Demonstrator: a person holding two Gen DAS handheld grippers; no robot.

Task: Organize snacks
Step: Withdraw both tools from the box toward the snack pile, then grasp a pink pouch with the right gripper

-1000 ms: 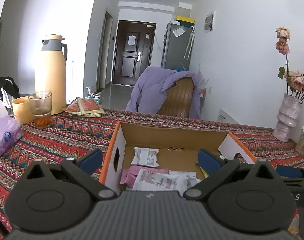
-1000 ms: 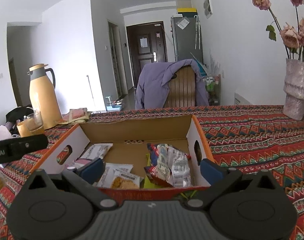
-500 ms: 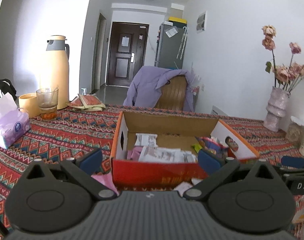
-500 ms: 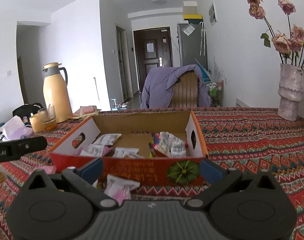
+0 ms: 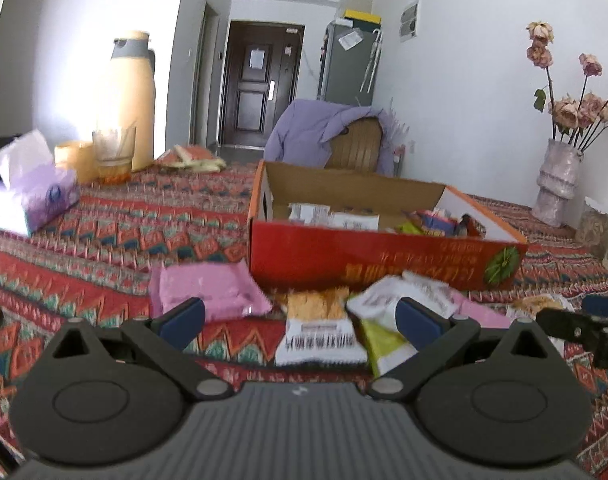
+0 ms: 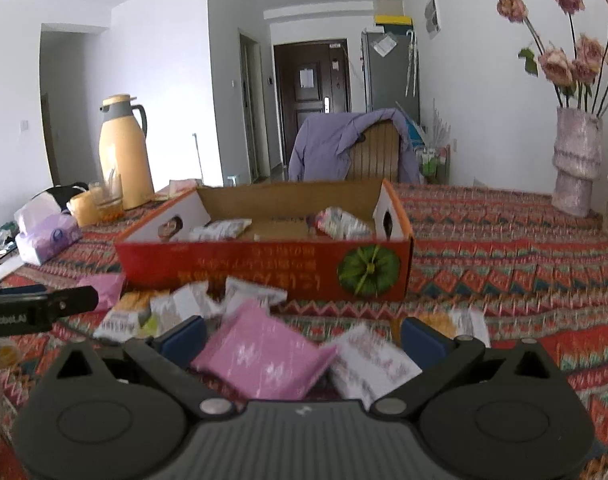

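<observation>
A red cardboard box [image 5: 384, 256] [image 6: 263, 266] stands open on the patterned tablecloth with several snack packets inside. More packets lie loose on the cloth in front of it: a pink packet [image 5: 207, 290], an orange-and-white packet [image 5: 318, 332] and a white-and-green packet [image 5: 388, 320]. My left gripper [image 5: 299, 318] is open just above the orange-and-white packet, holding nothing. My right gripper [image 6: 301, 336] is open over another pink packet [image 6: 263, 360], with a white packet [image 6: 370, 362] beside it. Nothing is gripped.
A purple tissue box [image 5: 31, 200], a glass cup [image 5: 113, 154] and a yellow thermos [image 5: 131, 100] stand at the left. A vase of dried flowers [image 6: 576, 168] stands at the right. A chair with a purple jacket [image 6: 352, 144] is behind the table.
Both grippers have pulled back from over the box and dropped low. The box now lies farther ahead, and the loose packets in front of it have come into view.
</observation>
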